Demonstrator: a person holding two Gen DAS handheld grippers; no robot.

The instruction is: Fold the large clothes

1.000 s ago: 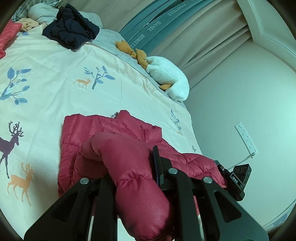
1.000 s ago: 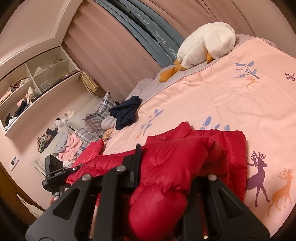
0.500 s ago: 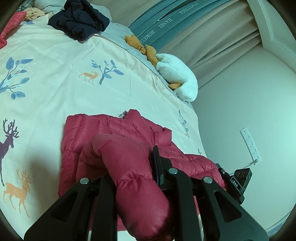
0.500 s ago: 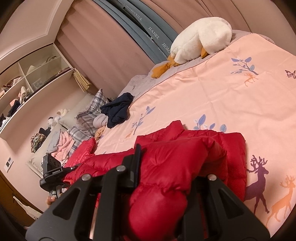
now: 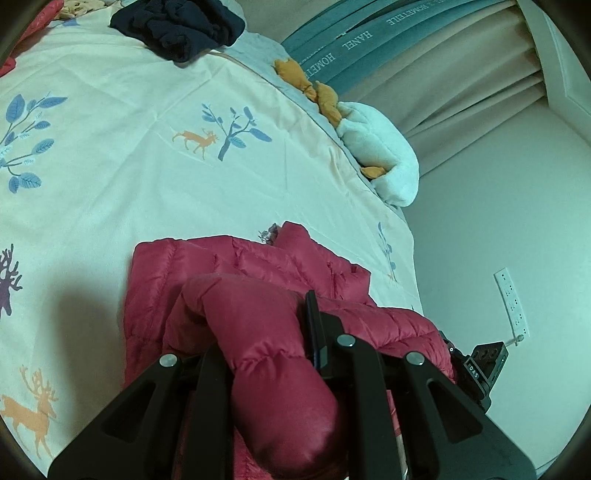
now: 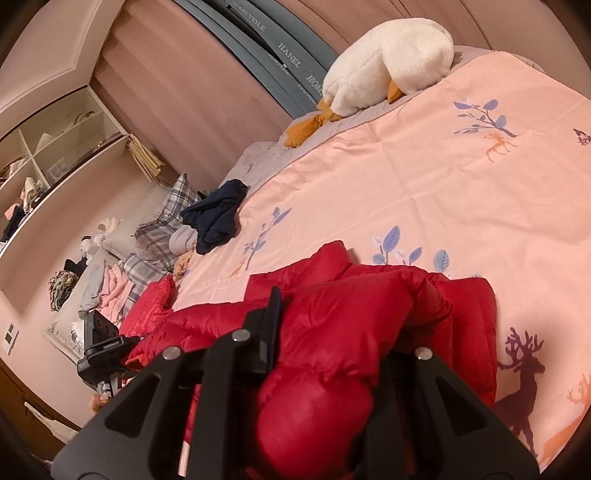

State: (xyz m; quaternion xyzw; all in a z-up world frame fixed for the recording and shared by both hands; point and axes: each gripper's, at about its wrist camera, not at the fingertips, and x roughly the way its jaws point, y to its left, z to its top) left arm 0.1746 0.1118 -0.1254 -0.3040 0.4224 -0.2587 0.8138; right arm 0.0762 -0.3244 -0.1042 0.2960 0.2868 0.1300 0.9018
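Note:
A red puffer jacket lies on the bed, partly folded over itself. My left gripper is shut on a thick roll of the jacket's padding, which fills the gap between the fingers. My right gripper is shut on another bunched part of the same jacket. In each wrist view the other gripper shows at the jacket's far side: the right one and the left one. The fingertips are hidden by the padding.
The bedspread has deer and leaf prints. A dark navy garment lies crumpled far up the bed. A white plush goose lies by the curtains. Plaid pillows and clothes sit near shelves. A wall socket strip is at right.
Both grippers have moved forward over the bed with the jacket still held; the far garment and plush goose have shifted up and outward in both views.

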